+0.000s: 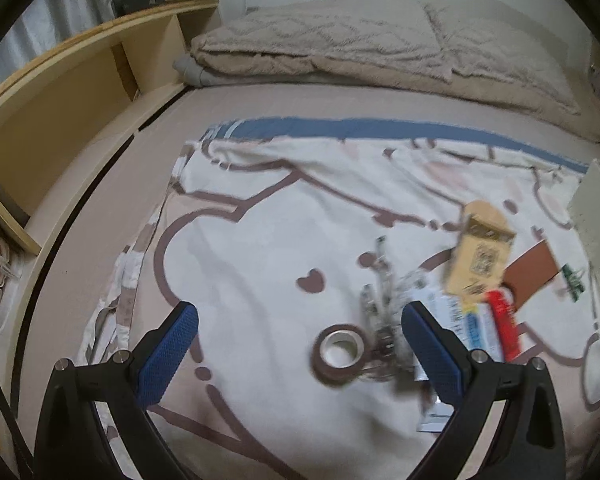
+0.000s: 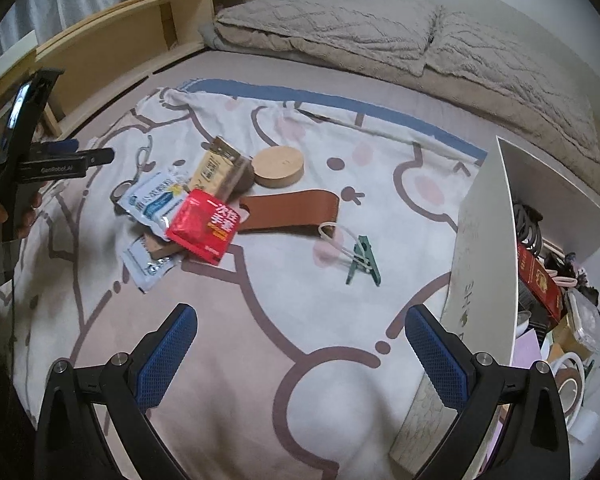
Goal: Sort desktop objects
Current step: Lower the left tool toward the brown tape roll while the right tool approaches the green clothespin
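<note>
Both empty, jaws apart: left hand-held gripper (image 1: 300,344) hovers over tape roll (image 1: 340,350) on the bed's blanket (image 1: 260,240), right hand-held gripper (image 2: 300,344) near box (image 2: 484,240); judged step: reaching for tape, next descend and close.

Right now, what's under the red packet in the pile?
The red packet lies on top, overlapping a white-blue pouch, a brown strap's end and a tan box's base. A brownish piece and another pale pouch poke out below. Anything else beneath is covered.
</note>
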Tool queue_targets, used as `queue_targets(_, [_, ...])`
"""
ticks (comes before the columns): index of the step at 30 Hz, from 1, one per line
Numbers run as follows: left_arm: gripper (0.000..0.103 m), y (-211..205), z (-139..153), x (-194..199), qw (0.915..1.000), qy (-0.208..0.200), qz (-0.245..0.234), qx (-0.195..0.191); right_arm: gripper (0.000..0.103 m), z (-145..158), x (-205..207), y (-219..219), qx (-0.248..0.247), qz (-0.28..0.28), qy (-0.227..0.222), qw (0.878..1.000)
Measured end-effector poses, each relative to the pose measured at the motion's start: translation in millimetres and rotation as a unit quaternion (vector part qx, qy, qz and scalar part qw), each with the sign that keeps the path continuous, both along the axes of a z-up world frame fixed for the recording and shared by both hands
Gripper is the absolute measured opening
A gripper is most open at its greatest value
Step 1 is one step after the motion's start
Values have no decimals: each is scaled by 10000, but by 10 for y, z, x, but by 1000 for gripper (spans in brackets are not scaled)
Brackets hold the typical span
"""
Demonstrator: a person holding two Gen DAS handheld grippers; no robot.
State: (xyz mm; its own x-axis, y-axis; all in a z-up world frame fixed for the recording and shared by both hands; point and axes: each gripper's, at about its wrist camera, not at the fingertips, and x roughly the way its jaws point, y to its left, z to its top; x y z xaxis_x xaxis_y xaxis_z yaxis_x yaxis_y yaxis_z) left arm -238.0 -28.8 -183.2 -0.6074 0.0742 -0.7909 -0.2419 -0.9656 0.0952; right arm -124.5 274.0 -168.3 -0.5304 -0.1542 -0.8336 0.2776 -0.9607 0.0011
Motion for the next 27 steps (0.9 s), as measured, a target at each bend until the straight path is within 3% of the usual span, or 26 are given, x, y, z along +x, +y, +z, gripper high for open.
queue_targets(13, [102,-268,-413,-222,9965,-673,492,-116,103,-38,-200,17,-31,-334,52,9994])
queue_targets(18, [102,-268,-557,-223,9954,-745,463,-388,103,-13,-291,-10,-110,-482,66,9988])
queue_targets(23, [102,-281,-592,-224,9949,-845,424,-346,103,-12,-444,-12,-178,-862,-67,9961])
queue_targets(27, [102,-207,-685,-164,9934,-993,179,-545,103,-2,-593,66,-255,-1108,-51,9935])
